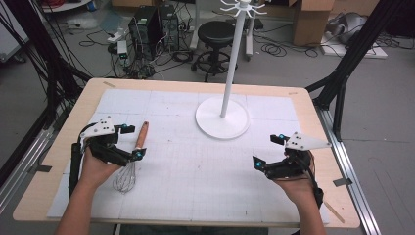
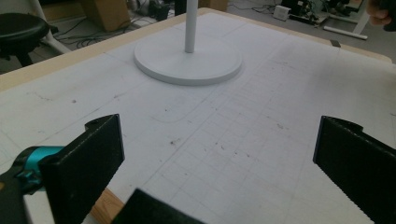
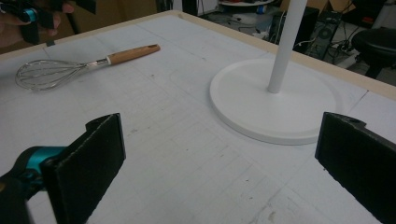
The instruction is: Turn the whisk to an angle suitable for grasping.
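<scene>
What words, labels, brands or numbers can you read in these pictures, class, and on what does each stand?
None can be read.
The mat bears a faint grid and no writing.
The whisk, the white stand and the cardboard boxes show no legible print.
The computer towers are too small to tell.
</scene>
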Motion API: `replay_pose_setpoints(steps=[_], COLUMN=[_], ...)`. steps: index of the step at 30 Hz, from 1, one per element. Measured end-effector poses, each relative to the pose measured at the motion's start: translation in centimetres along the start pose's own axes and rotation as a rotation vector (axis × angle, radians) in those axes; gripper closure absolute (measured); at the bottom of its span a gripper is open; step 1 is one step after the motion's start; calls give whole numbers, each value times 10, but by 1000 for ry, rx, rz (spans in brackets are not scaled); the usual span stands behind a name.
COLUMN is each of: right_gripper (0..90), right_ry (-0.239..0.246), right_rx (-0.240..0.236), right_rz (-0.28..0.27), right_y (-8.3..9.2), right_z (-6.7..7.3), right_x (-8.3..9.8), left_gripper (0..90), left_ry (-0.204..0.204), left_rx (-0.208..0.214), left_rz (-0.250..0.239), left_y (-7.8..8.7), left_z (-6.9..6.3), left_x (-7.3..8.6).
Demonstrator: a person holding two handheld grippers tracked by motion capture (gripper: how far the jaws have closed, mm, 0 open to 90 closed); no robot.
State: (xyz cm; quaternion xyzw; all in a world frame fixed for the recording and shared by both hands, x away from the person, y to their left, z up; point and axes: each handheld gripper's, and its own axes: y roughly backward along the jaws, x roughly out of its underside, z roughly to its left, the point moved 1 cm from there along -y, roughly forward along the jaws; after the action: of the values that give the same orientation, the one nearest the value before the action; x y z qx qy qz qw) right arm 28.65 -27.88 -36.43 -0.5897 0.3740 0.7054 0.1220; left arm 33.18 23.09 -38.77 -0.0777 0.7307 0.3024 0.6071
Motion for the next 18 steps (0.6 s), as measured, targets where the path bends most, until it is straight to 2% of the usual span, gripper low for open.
replay_pose_setpoints(steps=[7,12,18], right_gripper=[3,4,4], right_ry=[1,6,4], right_rx=[3,5,1], right_rz=[8,8,20], right_y=[0,0,-3], right_z=[2,4,5], right_x=[1,0,1], left_gripper=[25,25,25], left_ry=[0,15,19], left_rx=[-13,-31,-45], left_rz=[4,-5,14], left_y=[1,3,1], left_z=[0,2,4], left_x=[0,0,1])
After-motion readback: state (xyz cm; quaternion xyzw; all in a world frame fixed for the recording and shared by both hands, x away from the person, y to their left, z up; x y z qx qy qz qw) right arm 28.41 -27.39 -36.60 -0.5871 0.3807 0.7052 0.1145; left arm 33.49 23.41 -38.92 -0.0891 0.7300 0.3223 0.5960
